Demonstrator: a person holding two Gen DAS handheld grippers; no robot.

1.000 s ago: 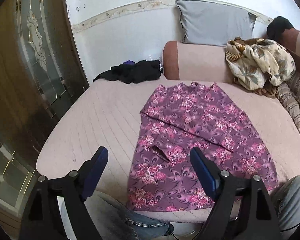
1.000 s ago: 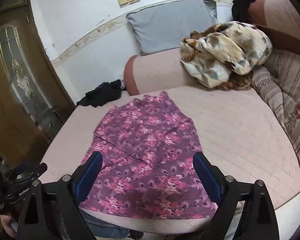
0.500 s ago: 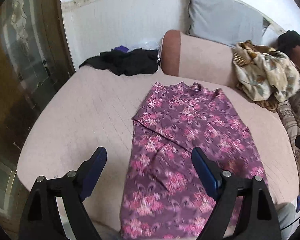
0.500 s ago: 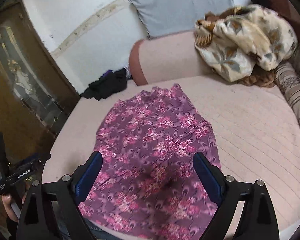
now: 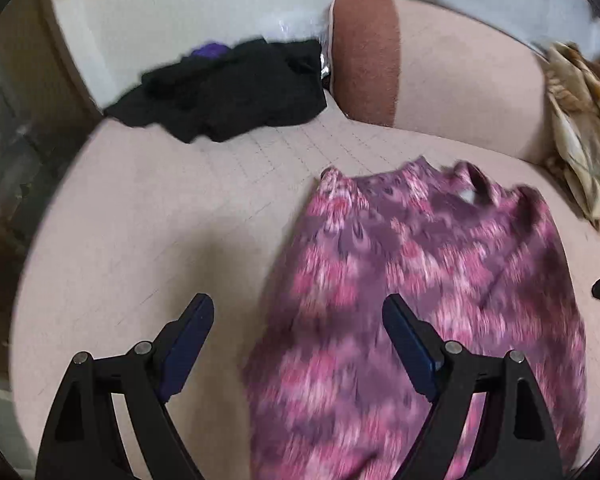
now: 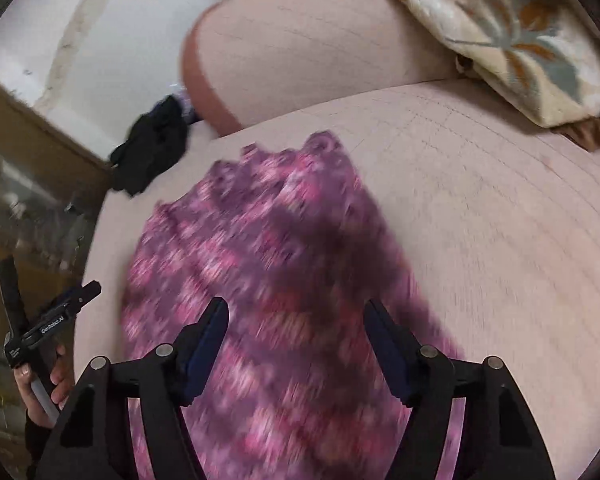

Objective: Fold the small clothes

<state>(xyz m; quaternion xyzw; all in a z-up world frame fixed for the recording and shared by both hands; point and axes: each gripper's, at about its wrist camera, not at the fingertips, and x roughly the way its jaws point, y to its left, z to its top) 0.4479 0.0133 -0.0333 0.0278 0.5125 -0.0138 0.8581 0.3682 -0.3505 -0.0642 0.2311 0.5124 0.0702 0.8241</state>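
A: Purple floral garment (image 5: 440, 300) – print's smeared by motion blur, both views. Near hem cut off at 6 o'clock, partly behind the gripper frames.

B: Black clothes pile (image 5: 228, 92)?

A: Blurred, can't tell what items. Purple bit at its 12 o'clock, unclear too.

B: Patterned blanket (image 6: 512, 40)?

A: Cropped at 1–3 o'clock. Person's hand (image 6: 40, 384) at 8 o'clock, mostly past the edge.

1 purple floral garment (image 5: 440, 280), 1 black clothes pile (image 5: 228, 92), 2 grippers.
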